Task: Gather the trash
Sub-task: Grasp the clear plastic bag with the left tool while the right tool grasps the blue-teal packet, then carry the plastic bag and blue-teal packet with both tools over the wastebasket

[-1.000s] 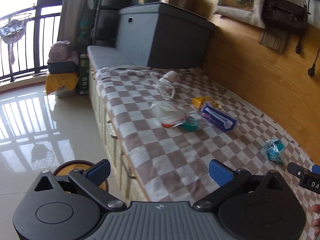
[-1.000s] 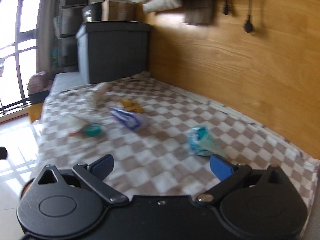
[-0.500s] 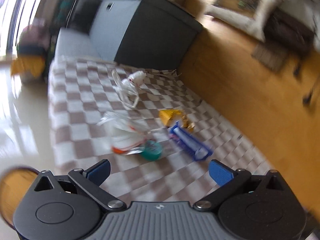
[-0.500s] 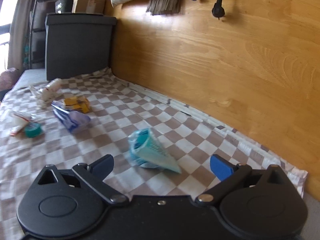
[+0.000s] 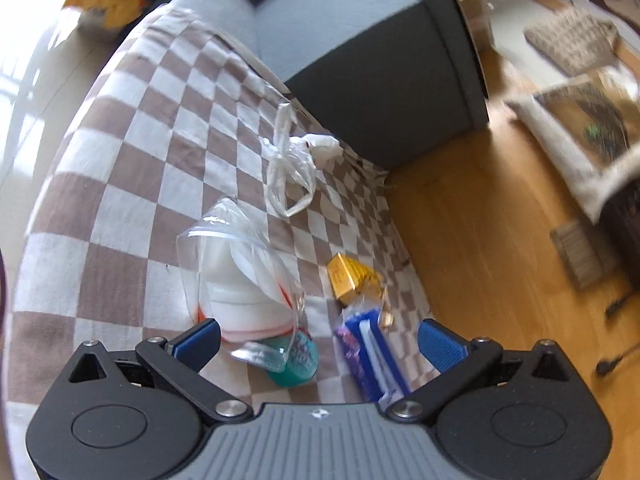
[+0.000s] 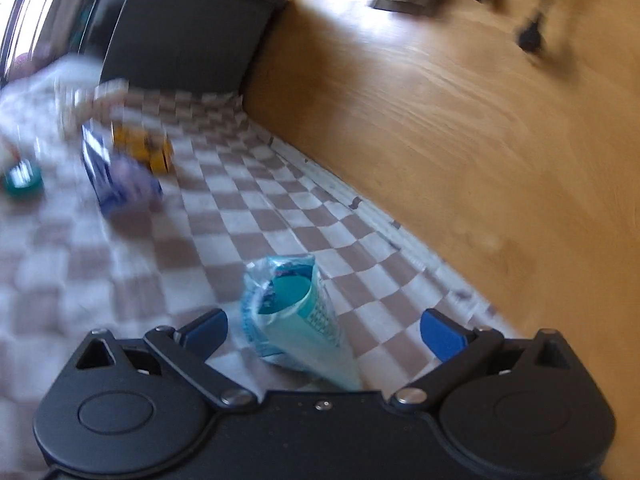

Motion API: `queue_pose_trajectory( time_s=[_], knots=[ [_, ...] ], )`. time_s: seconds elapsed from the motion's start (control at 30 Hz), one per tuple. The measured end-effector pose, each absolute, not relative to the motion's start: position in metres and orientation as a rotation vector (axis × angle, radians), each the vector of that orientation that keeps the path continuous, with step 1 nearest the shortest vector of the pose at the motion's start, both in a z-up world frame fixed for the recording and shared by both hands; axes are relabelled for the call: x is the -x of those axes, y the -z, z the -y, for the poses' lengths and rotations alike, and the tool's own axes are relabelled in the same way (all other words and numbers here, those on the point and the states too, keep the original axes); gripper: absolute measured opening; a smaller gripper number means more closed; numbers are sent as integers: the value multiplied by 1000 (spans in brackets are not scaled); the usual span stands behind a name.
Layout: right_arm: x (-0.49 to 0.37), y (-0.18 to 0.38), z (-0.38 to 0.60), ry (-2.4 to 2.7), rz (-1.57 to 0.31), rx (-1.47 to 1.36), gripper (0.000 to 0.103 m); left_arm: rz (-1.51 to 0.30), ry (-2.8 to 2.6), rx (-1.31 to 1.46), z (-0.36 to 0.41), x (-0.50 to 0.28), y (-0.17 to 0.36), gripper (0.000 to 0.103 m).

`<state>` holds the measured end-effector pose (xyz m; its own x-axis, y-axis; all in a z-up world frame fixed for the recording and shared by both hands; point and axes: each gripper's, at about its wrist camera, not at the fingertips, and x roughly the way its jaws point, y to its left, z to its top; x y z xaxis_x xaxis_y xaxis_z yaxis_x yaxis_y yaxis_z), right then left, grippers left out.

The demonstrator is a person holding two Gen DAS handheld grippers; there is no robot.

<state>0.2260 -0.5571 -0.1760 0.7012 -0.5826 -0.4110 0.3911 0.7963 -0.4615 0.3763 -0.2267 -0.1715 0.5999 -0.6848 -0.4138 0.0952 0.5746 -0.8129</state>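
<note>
Trash lies on a brown-and-white checked cloth (image 5: 120, 200). In the left wrist view my left gripper (image 5: 318, 340) is open over a teal lid (image 5: 294, 366), a clear zip bag with white contents (image 5: 240, 276) and a blue-and-white packet (image 5: 370, 360). A yellow box (image 5: 348, 278) and a knotted clear bag (image 5: 290, 168) lie beyond. In the right wrist view my right gripper (image 6: 322, 330) is open around a light-blue wrapper (image 6: 292, 316), which lies between the blue pads. The blue packet (image 6: 120, 176), yellow box (image 6: 142, 146) and teal lid (image 6: 22, 180) show blurred at left.
A dark grey storage box (image 5: 380, 64) stands at the far end of the cloth. A wooden wall panel (image 6: 460, 120) runs along the right side. A cushion (image 5: 580, 136) and plugs hang on it. Pale floor (image 5: 24, 40) lies left of the bench.
My left gripper has swung in over the bench and down close to the teal lid and zip bag. My right gripper has closed in on the light-blue wrapper, now between its pads.
</note>
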Motion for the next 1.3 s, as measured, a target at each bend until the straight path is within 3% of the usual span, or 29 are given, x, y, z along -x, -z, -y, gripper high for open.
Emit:
queue_pose_trajectory(
  time_s=[0.23,0.37,0.47,0.5,0.63,0.7,0.77,0.9,0.93,0.97,1.3],
  knots=[
    [-241,188,567,473,-623,346,102,-770,449,1028,218,-398,187,103],
    [-239,192,565,476,-637,360,64,-770,415,1023,224,-407,187,103],
    [-233,190,566,507,-622,363,58,-753,408,998,233,-414,185,103],
    [-230,188,567,503,-620,354,46,-756,392,984,236,-416,184,103],
    [-219,182,565,499,-615,343,46,-765,340,960,243,-418,182,100],
    [-214,179,562,498,-609,343,46,-779,333,948,245,-419,183,88],
    [-209,173,558,497,-598,327,45,-801,317,946,245,-419,187,65],
    [-201,162,549,489,-579,285,45,-844,280,972,241,-417,191,41],
    [-200,159,546,485,-574,280,45,-859,277,958,241,-416,190,29],
    [-199,156,543,482,-570,274,45,-875,277,942,241,-416,189,25],
    [-191,135,517,456,-556,191,44,-827,359,808,220,-377,153,22]
  ],
)
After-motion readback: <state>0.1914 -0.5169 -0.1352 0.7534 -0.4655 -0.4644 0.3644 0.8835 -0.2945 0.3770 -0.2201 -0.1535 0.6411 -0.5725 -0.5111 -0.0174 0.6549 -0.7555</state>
